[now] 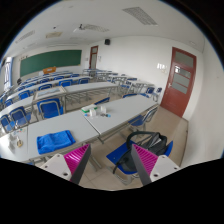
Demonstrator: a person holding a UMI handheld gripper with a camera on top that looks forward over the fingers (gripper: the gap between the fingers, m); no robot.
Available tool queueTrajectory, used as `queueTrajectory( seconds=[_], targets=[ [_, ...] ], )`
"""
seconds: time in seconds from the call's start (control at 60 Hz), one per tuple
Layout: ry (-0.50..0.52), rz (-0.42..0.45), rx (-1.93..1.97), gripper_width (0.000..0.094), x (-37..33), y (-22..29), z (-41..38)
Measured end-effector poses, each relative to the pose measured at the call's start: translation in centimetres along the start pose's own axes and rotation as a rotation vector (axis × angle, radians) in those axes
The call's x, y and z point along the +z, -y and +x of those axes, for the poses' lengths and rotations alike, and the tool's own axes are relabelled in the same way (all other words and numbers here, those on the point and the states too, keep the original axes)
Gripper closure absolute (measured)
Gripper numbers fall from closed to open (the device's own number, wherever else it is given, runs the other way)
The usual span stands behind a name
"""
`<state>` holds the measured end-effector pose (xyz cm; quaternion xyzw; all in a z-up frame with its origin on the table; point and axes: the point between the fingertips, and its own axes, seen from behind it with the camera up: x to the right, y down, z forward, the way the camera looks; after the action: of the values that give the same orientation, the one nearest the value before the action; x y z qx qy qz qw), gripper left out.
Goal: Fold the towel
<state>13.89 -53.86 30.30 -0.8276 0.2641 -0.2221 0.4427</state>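
A blue towel [54, 142] lies flat on a pale desk [60, 128], near the desk's front edge and just ahead of the left finger. It looks roughly folded into a rectangle, with a few soft creases across it. The gripper [108, 160] hangs above the desk's front right corner, its fingers spread wide and holding nothing; the magenta pads [76, 157] face each other across an open gap. Between the fingers, beyond the desk's edge, stands a blue chair [126, 156] with a dark bag [151, 143] resting on its seat.

A second desk [122, 113] joins the first at its right side, with a few small items near the join, too small to tell. Behind them run rows of desks with blue chairs [50, 92] across a classroom. A green chalkboard [50, 62] hangs on the far wall, and a reddish-brown door [181, 83] stands in the right wall. The floor [175, 127] is light, and flat panel lights [140, 15] sit in the ceiling.
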Motion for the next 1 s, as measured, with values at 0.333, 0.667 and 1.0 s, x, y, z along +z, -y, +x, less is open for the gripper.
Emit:
queueTrajectory(
  seconds=[0.333,0.667,1.0],
  targets=[
    [0.073,-0.109,-0.073,0.0082,5.2,-8.3,-10.6],
    [0.509,-0.129,-0.212,0.0082,10.4,-13.0,-39.3],
    [0.599,-0.139,-0.353,0.0092,21.3,-14.0,-52.8]
  ],
)
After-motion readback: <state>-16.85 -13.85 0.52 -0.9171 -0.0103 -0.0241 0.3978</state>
